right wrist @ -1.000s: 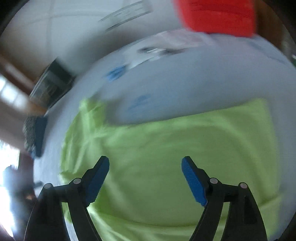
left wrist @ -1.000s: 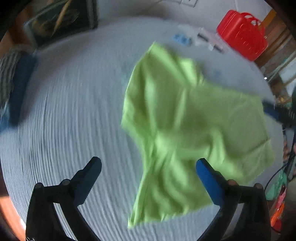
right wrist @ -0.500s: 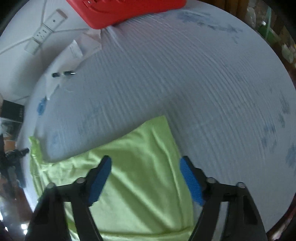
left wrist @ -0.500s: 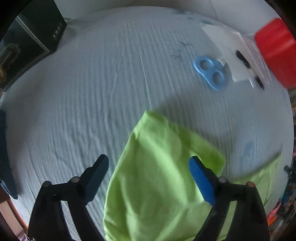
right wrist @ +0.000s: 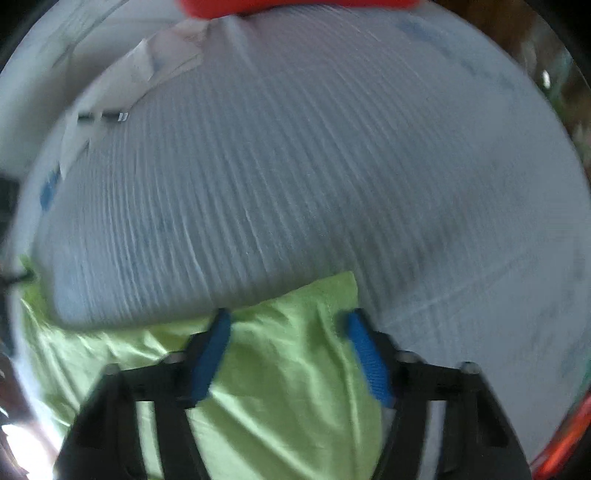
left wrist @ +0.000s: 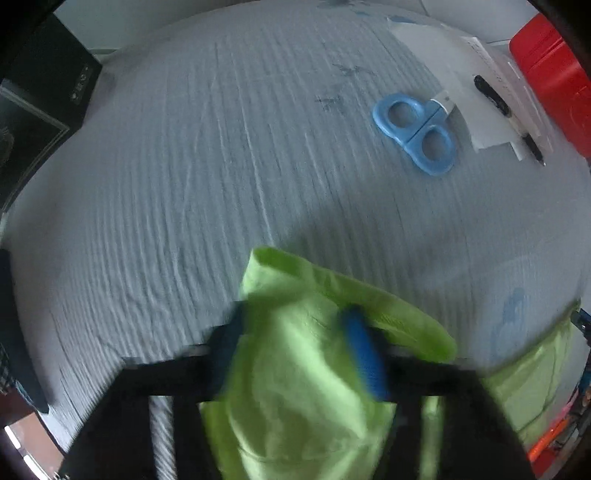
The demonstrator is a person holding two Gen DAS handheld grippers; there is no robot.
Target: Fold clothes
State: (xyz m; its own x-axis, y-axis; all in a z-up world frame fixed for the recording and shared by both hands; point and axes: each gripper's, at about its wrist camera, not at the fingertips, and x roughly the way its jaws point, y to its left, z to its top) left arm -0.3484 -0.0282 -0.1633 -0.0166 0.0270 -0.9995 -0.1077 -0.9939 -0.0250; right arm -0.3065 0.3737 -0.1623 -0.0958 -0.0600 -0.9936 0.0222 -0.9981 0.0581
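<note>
garment: lime green garment (left wrist: pixel 295 369) lying on the bed (left wrist: pixel 221 184), lower centre of the left wrist view, running off toward the lower right; in the right wrist view (right wrist: pixel 288 376) it fills the lower left and centre, one corner pointing up just above the right gripper's fingers; wrinkled, partly bunched
left gripper: left gripper (left wrist: pixel 295 339) low in frame, blurred; cloth bulges up between the blue pads and covers part of the left finger; pads narrowed around the fabric but a gap shows, cannot tell if it is clamped
right gripper: right gripper (right wrist: pixel 290 347) at bottom centre; blue pads apart, fabric corner lying between them; not closed on it
bed: pale grey-blue ribbed cover, faint blue stains; fills most of both views
scissors: blue-handled scissors (left wrist: pixel 415 131) upper right of the left wrist view, on the cover, blades under the papers
papers: white papers (left wrist: pixel 450 74) upper right, left wrist view; black pen (left wrist: pixel 506 114) lying on them; same papers (right wrist: pixel 155 62) upper left in the right wrist view
basket: red plastic basket (left wrist: pixel 554 74) at the right edge, just beside the papers; red blur (right wrist: pixel 295 5) at top edge of the right wrist view
box: dark box (left wrist: pixel 40 110) at upper left edge, left wrist view
</note>
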